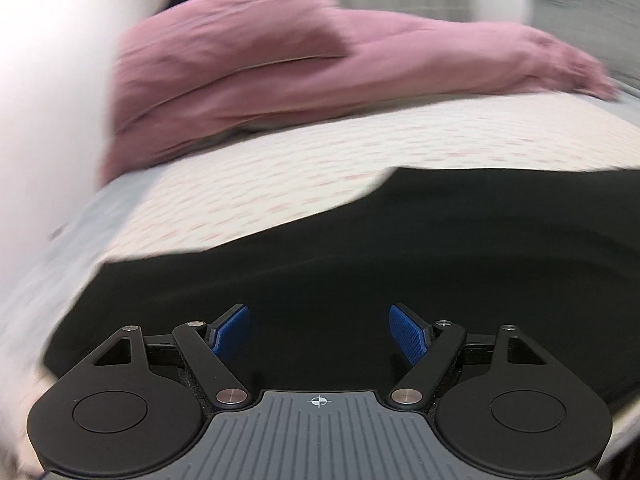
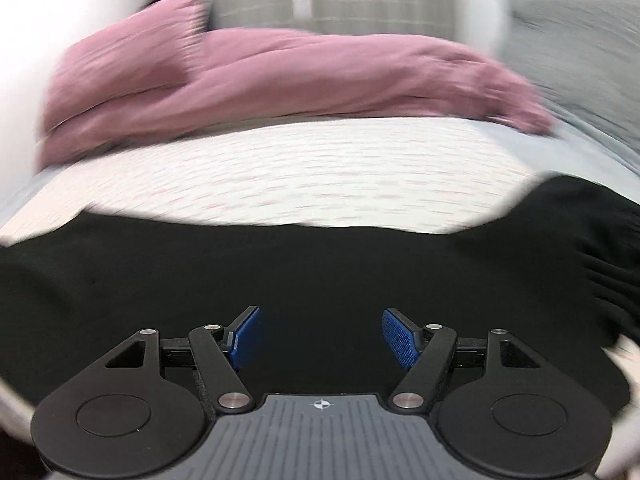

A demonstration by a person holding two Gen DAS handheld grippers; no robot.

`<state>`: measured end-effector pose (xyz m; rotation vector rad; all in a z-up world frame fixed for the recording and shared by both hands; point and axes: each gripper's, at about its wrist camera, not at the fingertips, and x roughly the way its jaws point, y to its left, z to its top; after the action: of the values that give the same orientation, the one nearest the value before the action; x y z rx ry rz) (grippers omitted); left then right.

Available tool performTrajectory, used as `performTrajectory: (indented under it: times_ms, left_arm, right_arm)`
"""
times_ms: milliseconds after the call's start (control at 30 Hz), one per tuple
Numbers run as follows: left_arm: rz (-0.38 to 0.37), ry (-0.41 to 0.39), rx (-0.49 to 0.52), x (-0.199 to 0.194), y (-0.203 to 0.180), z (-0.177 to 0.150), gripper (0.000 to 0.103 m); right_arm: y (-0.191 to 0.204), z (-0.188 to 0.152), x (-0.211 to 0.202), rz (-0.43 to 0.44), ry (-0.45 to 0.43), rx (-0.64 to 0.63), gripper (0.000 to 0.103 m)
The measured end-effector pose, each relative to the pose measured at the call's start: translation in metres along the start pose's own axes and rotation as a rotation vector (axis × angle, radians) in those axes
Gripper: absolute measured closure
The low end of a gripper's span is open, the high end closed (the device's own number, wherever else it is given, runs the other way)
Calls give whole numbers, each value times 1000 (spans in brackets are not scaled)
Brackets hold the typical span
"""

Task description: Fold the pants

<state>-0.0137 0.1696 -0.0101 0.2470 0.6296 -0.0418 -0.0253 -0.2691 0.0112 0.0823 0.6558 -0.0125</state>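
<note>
One pair of black pants (image 1: 360, 248) is lying flat on the bed (image 1: 280, 168). Behind, a pink pillow (image 1: 224, 40) and pink blanket (image 1: 400, 68) are resting, with grey bedding (image 2: 580, 48) alongside. Left claw (image 1: 319, 330) and right claw (image 2: 319, 336) are tilting downward over the pants, both gaping wide, gripping nothing.

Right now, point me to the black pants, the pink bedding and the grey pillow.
black pants (image 2: 320, 272), right wrist view, flat middle of the fabric.
pink bedding (image 1: 248, 76), left wrist view, middle of the rumpled heap.
grey pillow (image 2: 576, 48), right wrist view, its front face.
</note>
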Motion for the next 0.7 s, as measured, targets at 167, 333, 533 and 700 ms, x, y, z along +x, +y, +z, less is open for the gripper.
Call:
performTrajectory:
  times_ms: [167, 333, 533, 700]
  left_arm:
    - [143, 9, -198, -6, 53, -20, 25]
    - [184, -1, -343, -13, 94, -41, 28]
    - [169, -41, -461, -15, 122, -57, 43]
    - [152, -66, -529, -13, 133, -62, 71]
  right_arm:
    - [73, -2, 11, 201, 4, -200, 34]
    - [132, -11, 11, 374, -25, -389, 35]
    - [168, -19, 9, 527, -35, -517, 41]
    - [180, -23, 8, 619, -25, -552, 54]
